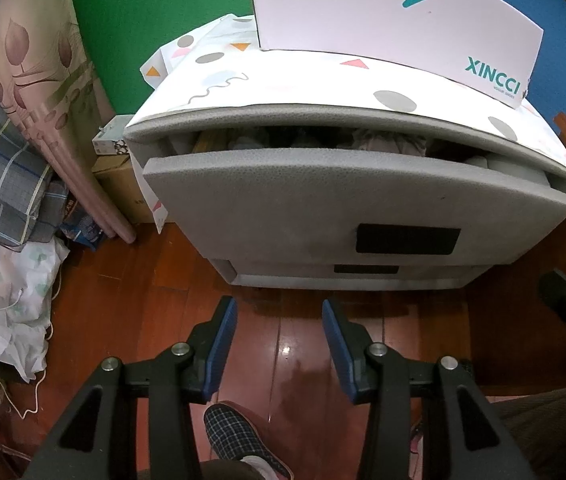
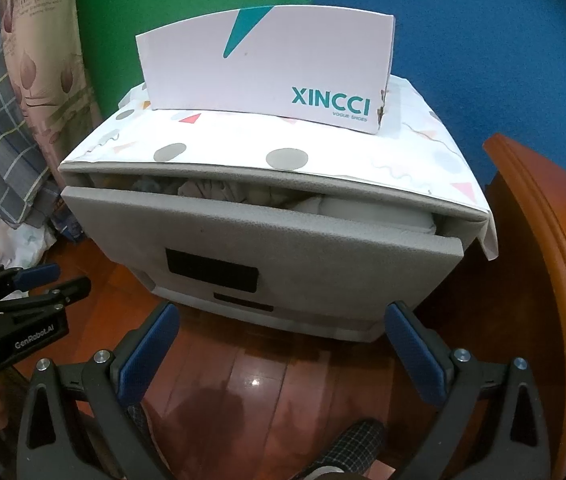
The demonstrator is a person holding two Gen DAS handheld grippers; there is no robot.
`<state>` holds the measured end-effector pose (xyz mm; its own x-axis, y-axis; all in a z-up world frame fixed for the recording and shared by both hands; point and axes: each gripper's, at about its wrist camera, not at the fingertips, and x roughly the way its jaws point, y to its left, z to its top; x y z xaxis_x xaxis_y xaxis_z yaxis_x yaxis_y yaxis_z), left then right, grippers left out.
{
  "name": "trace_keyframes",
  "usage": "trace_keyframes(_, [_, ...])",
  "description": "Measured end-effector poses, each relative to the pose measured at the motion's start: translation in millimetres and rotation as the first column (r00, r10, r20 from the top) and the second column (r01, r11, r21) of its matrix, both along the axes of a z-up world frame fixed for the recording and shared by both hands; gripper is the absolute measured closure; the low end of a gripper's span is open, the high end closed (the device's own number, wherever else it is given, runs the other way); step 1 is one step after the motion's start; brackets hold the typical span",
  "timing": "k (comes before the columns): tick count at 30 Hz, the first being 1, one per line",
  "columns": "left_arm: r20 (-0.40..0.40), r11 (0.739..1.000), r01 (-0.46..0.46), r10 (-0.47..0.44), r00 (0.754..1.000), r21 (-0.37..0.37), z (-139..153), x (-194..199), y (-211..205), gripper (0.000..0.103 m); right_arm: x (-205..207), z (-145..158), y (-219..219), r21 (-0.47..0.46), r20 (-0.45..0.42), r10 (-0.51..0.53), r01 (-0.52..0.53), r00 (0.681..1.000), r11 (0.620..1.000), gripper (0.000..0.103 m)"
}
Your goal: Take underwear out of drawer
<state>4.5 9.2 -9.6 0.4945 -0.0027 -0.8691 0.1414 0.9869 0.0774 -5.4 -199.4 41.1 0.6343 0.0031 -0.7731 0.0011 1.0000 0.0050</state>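
While the top drawer (image 1: 323,196) of the grey cabinet (image 2: 267,280) stands only slightly ajar, crumpled underwear (image 2: 211,190) barely visible inside, both my left gripper (image 1: 279,344) and right gripper (image 2: 283,344) hang spread and empty before it, so pulling, reaching and lifting all remain.

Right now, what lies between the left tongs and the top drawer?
Only bare wood floor. In the left wrist view the open, empty left tongs hang short of the drawer; nothing blocks the way.
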Motion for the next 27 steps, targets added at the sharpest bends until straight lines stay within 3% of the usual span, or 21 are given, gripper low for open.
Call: trace_keyframes(27, [-0.019,1.0,-0.009,0.009,1.0,-0.002,-2.3,3.9,1.7,0.058,-1.6,0.7,-0.5,0.01,0.001,0.002,-0.002,1.0,1.0,0.001])
